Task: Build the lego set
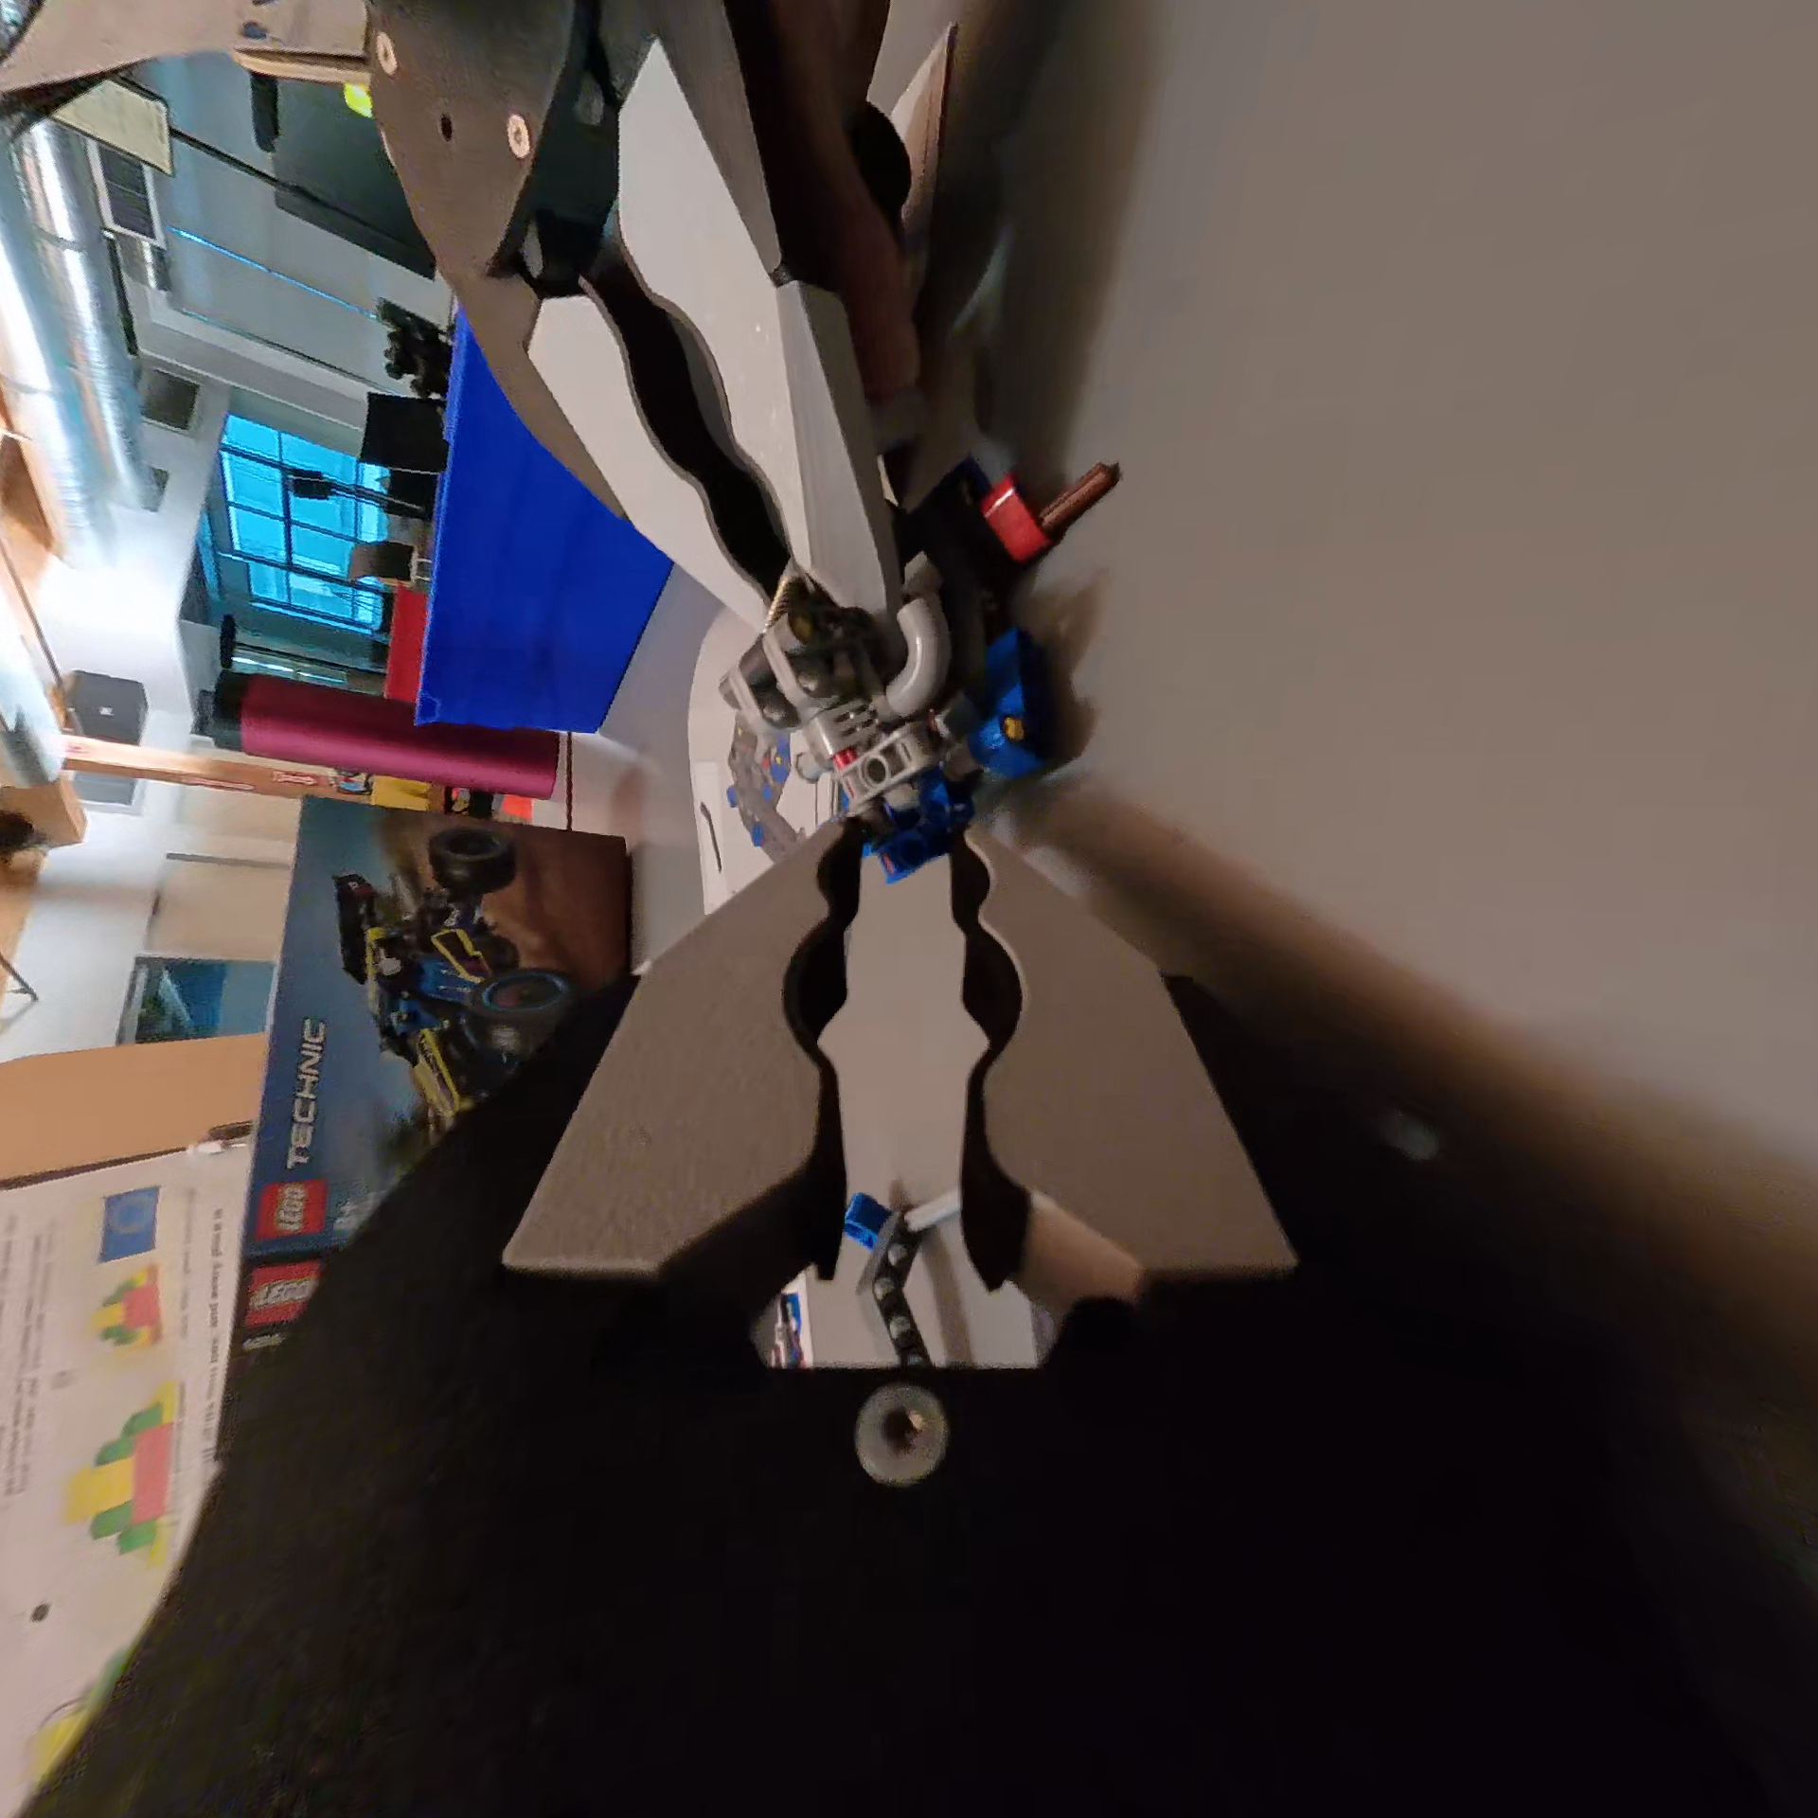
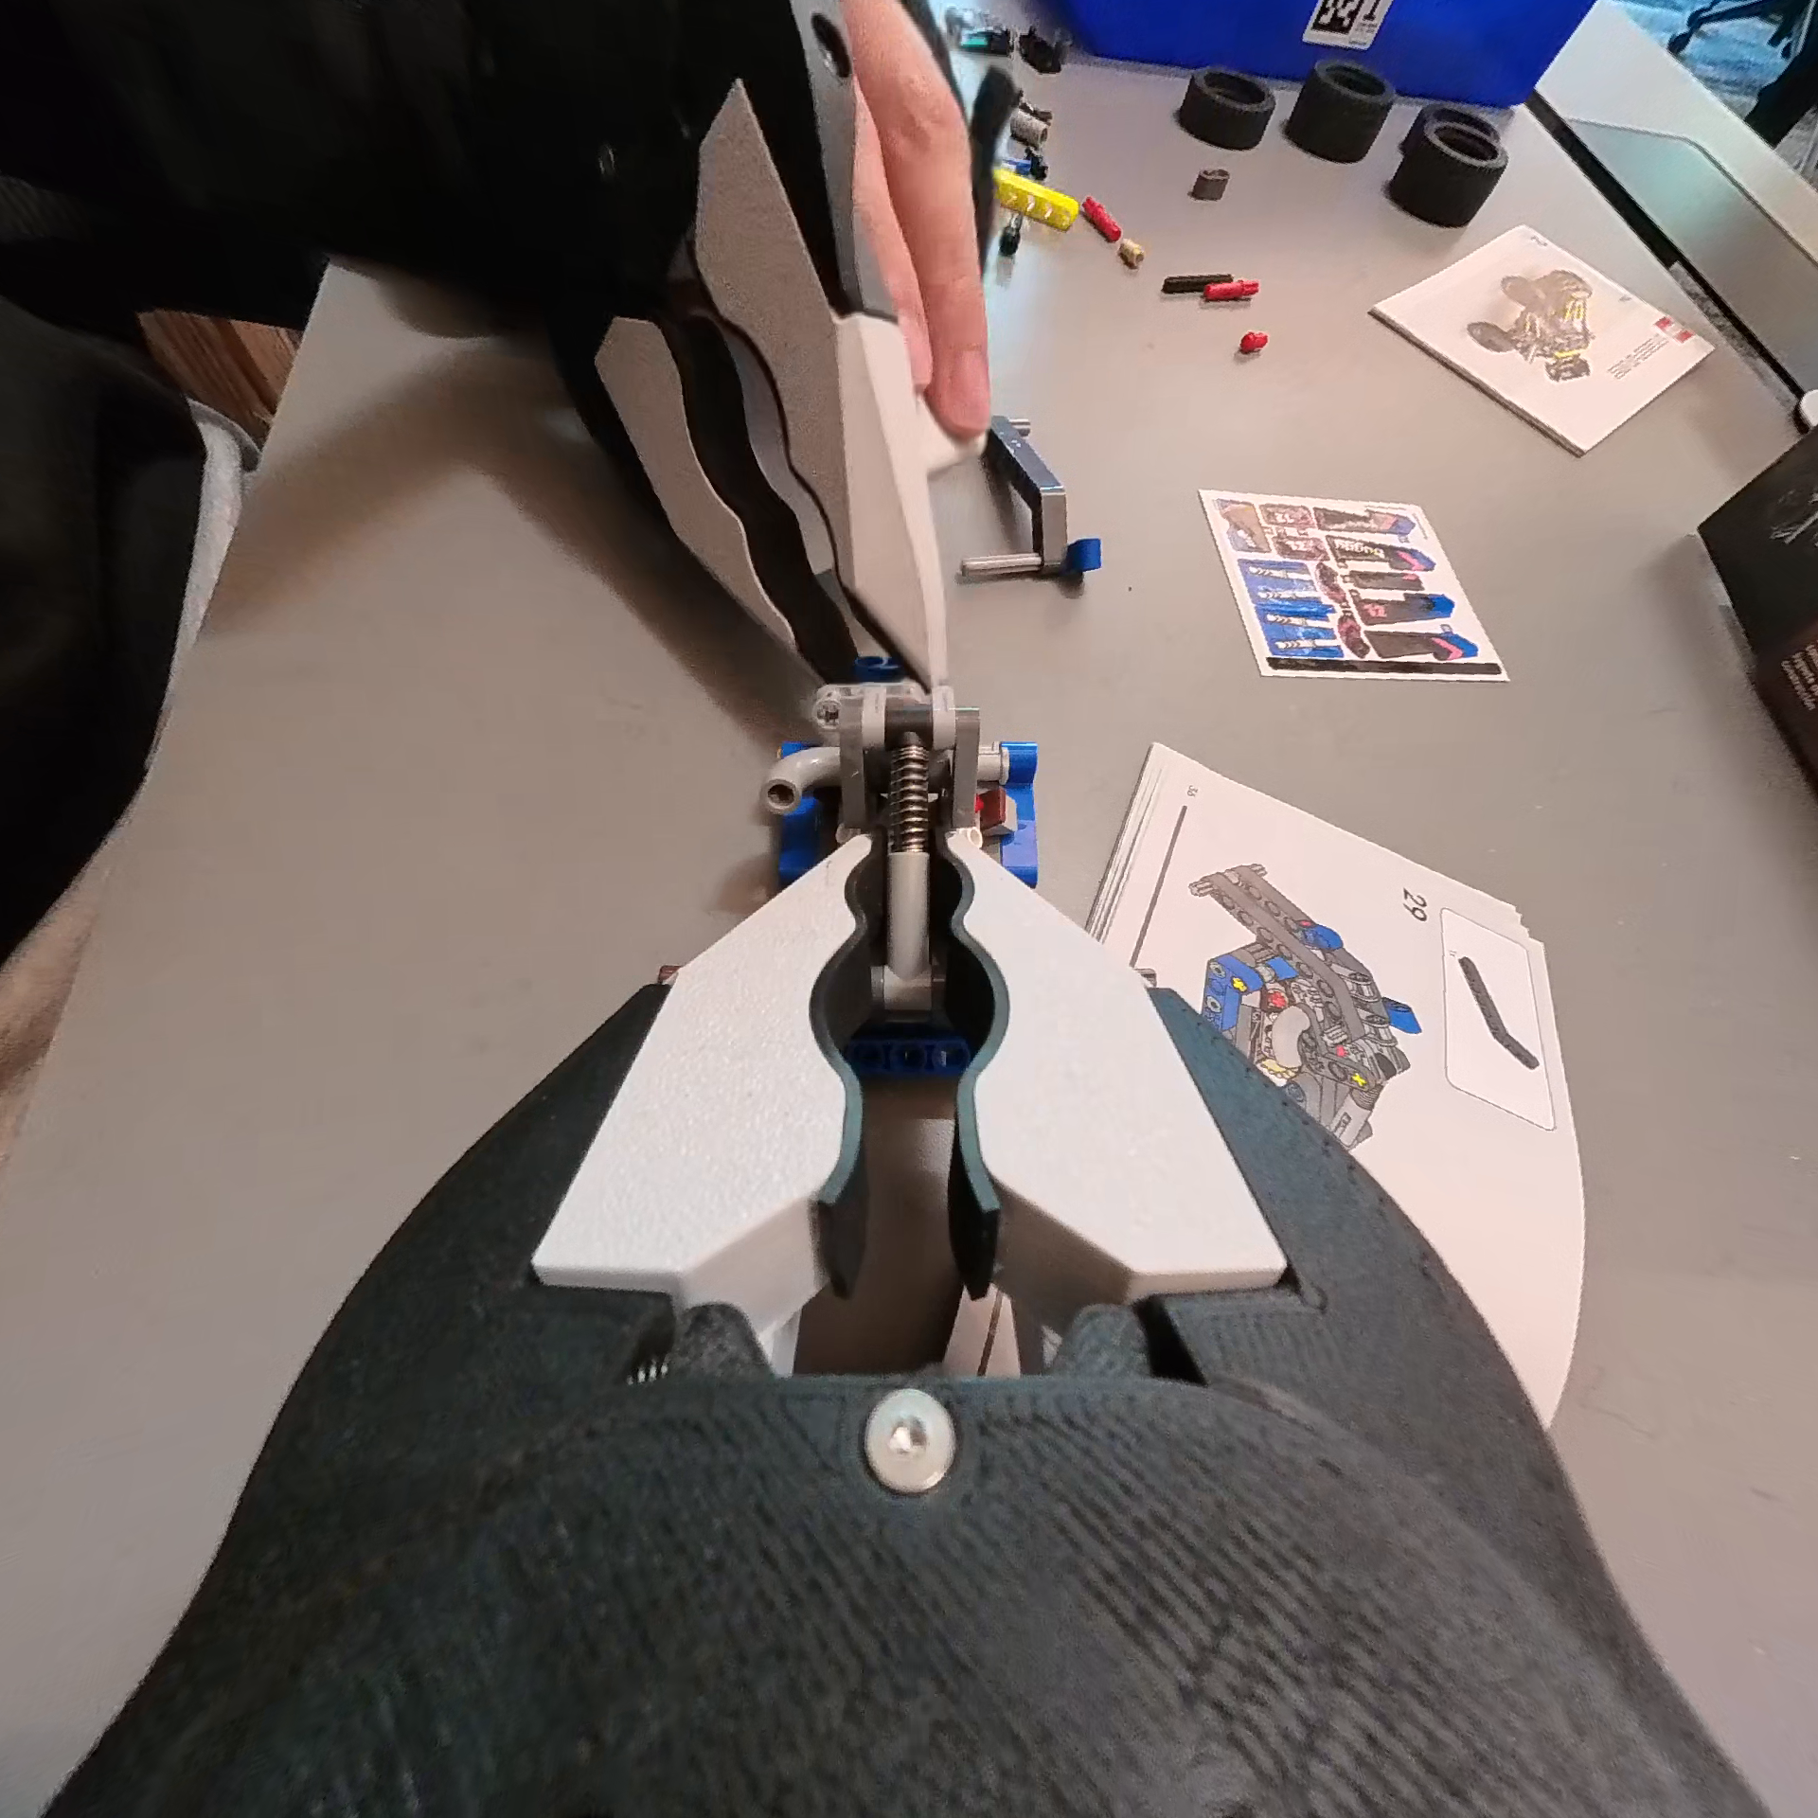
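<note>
Right wrist view looks along a grey table (image 2: 492, 787) where the right gripper (image 2: 910, 856) has its jaws closed around the grey-and-blue lego assembly (image 2: 900, 777), pinching its spring shock absorber at mid-table. At the assembly's far side the left gripper (image 2: 925, 669) meets its top; whether those jaws are clamped or merely touching, I cannot tell. Right of the assembly lies the open instruction booklet (image 2: 1377, 1033), beyond it a sticker sheet (image 2: 1348, 585), and farther still four black tyres (image 2: 1338, 108) and small loose pins (image 2: 1210, 286).
</note>
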`<act>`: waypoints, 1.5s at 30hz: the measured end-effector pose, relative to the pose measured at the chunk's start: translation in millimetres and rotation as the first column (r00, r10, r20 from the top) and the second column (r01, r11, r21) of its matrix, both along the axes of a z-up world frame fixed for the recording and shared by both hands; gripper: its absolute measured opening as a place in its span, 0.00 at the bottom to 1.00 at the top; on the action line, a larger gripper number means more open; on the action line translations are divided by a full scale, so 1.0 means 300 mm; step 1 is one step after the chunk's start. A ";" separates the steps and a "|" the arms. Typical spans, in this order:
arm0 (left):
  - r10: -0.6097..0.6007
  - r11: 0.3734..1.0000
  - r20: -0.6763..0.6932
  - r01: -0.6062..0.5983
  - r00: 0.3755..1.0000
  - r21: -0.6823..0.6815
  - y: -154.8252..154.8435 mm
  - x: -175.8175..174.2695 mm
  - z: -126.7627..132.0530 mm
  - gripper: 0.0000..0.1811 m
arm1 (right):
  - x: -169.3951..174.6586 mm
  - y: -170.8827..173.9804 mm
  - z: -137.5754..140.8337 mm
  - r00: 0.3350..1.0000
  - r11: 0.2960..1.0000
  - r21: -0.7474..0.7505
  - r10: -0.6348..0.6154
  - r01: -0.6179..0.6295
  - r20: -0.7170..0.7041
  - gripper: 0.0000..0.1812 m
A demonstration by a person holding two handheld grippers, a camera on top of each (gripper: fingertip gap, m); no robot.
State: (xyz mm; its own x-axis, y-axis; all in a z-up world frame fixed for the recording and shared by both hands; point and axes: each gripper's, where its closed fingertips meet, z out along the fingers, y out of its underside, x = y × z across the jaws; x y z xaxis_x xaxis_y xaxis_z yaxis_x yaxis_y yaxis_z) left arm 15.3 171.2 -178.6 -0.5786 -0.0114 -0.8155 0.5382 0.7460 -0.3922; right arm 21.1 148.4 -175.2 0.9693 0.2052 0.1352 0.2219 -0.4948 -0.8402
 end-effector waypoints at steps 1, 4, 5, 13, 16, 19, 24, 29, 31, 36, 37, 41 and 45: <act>-0.003 1.000 -0.024 0.002 1.000 -0.013 0.001 -0.001 0.002 0.08 | 0.001 0.000 0.000 1.000 1.000 0.000 -0.001 0.001 -0.001 0.03; -0.014 0.995 -0.199 -0.006 0.980 -0.102 -0.002 -0.010 0.005 0.07 | 0.000 0.000 0.000 1.000 1.000 0.000 0.000 0.000 -0.002 0.03; -0.027 0.989 -0.295 -0.017 0.955 -0.146 -0.004 -0.015 0.005 0.07 | 0.000 0.000 0.000 1.000 1.000 -0.001 0.002 -0.002 -0.004 0.03; -0.166 0.945 -0.789 -0.133 0.591 -0.299 -0.009 -0.024 0.022 0.06 | -0.002 -0.001 0.000 1.000 1.000 -0.003 0.007 -0.007 -0.014 0.03; -0.206 0.922 -0.794 -0.160 0.571 -0.354 -0.018 -0.009 0.051 0.05 | -0.001 -0.001 0.001 1.000 1.000 -0.002 0.004 -0.004 -0.012 0.03; -0.191 0.931 -0.740 -0.119 0.645 -0.344 -0.017 -0.013 0.046 0.02 | -0.003 -0.001 0.000 1.000 1.000 -0.003 0.007 -0.007 -0.009 0.03; -0.178 0.933 -0.699 -0.108 0.692 -0.345 -0.016 -0.008 0.047 0.01 | -0.001 -0.001 0.000 1.000 1.000 -0.003 0.006 -0.006 -0.014 0.03; -0.191 0.916 -0.842 -0.216 0.505 -0.337 -0.013 -0.004 0.044 0.00 | 0.000 -0.001 0.000 1.000 1.000 -0.005 0.005 -0.005 -0.018 0.03; -0.196 0.909 -0.863 -0.244 0.466 -0.338 -0.011 0.004 0.045 0.00 | 0.000 0.000 0.000 1.000 1.000 -0.006 0.003 -0.003 -0.021 0.04; -0.189 0.919 -0.843 -0.211 0.504 -0.332 -0.013 0.003 0.044 0.00 | -0.001 -0.001 -0.001 1.000 1.000 -0.007 0.007 -0.007 -0.020 0.03; -0.188 0.920 -0.840 -0.208 0.509 -0.333 -0.014 0.003 0.044 0.00 | -0.002 -0.001 -0.001 1.000 1.000 -0.008 0.008 -0.008 -0.020 0.03; -0.183 0.926 -0.802 -0.174 0.569 -0.335 -0.019 0.001 0.045 0.00 | -0.003 -0.002 -0.001 1.000 1.000 -0.010 0.012 -0.012 -0.026 0.04; -0.182 0.928 -0.776 -0.156 0.604 -0.339 -0.016 0.002 0.044 0.00 | -0.004 -0.001 -0.001 1.000 1.000 -0.009 0.012 -0.012 -0.027 0.03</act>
